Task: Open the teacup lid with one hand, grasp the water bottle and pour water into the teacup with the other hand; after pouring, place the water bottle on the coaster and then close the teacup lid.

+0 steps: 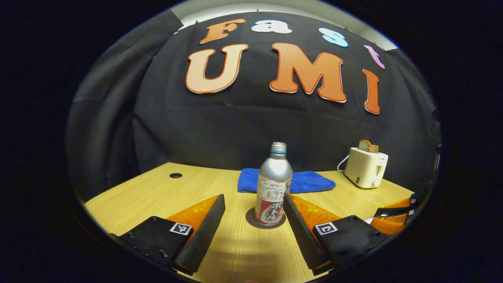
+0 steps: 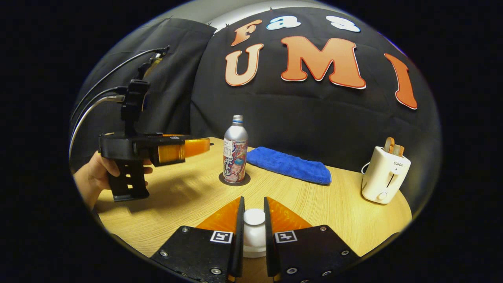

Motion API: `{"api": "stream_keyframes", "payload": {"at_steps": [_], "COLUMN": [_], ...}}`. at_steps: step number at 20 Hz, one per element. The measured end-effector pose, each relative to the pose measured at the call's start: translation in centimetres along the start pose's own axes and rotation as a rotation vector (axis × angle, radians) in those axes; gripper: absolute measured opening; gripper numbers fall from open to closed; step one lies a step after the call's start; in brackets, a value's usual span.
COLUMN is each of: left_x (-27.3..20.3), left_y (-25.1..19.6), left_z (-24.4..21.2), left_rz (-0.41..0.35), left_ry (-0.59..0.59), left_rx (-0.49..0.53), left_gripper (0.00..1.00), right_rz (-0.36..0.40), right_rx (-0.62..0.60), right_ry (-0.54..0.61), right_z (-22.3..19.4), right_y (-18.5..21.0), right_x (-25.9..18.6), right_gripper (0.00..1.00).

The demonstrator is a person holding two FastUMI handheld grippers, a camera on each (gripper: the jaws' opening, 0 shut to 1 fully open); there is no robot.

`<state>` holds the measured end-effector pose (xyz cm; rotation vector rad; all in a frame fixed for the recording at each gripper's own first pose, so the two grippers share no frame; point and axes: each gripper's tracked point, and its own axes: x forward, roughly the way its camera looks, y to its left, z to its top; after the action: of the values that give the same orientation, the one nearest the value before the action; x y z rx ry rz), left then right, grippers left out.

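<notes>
In the left gripper view, the water bottle (image 1: 274, 184) stands upright on the dark round coaster (image 1: 251, 221) in the middle of the wooden worktop (image 1: 157, 192), its neck uncapped (whether anything is in it cannot be told). The left tool (image 1: 254, 204) is spread wide, its fingers to either side of the bottle and apart from it. Behind lie a blue cloth (image 1: 310, 181) and a white toaster (image 1: 366, 167) with bread in its slot. At the right edge part of the right tool (image 1: 397, 214) shows.

In the right gripper view, the right tool (image 2: 254, 218) is closed on the white knob of the teacup lid (image 2: 254, 232), both fingers pressing it; the cup beneath is hidden. Farther off stand the bottle (image 2: 235, 150) on its coaster (image 2: 224, 180), the cloth (image 2: 289, 164) and the toaster (image 2: 384, 175). At left a hand (image 2: 96, 173) holds the left tool (image 2: 196, 146) above the worktop (image 2: 334, 212), short of the bottle
</notes>
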<state>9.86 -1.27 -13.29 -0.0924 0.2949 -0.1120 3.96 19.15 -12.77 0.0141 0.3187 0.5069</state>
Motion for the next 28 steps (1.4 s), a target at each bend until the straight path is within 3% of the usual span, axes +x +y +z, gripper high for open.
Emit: {"api": "stream_keyframes", "payload": {"at_steps": [4, 15, 16, 22, 24, 28], "left_x": [-1.9, -4.2, -4.4, -7.3, -8.8, -11.7], "left_y": [1.6, 1.7, 1.6, 0.3, 0.0, -0.7], "left_z": [0.9, 2.1, 2.6, 5.8, 6.8, 7.7], "left_rz": [0.050, 0.072, 0.072, 0.054, 0.053, 0.048], "left_ry": [-0.039, -0.074, -0.087, -0.162, -0.186, -0.215], "left_rx": [-0.032, -0.057, -0.049, -0.014, -0.003, -0.001], "left_gripper": [0.97, 0.98, 0.98, 0.97, 0.94, 0.97], "right_rz": [-0.001, 0.004, -0.004, -0.054, -0.086, -0.154], "right_rx": [0.000, 0.052, 0.048, 0.035, 0.028, 0.026], "right_ry": [0.018, 0.024, 0.015, -0.107, -0.163, -0.261], "right_z": [-0.9, -1.2, -0.9, 4.2, 6.3, 9.9], "right_y": [0.3, 0.0, -0.1, -1.2, -1.8, -3.0], "right_x": [0.2, -0.1, -0.4, -3.0, -4.3, -7.2], "right_gripper": [0.25, 0.30, 0.39, 0.60, 0.74, 0.86]}}
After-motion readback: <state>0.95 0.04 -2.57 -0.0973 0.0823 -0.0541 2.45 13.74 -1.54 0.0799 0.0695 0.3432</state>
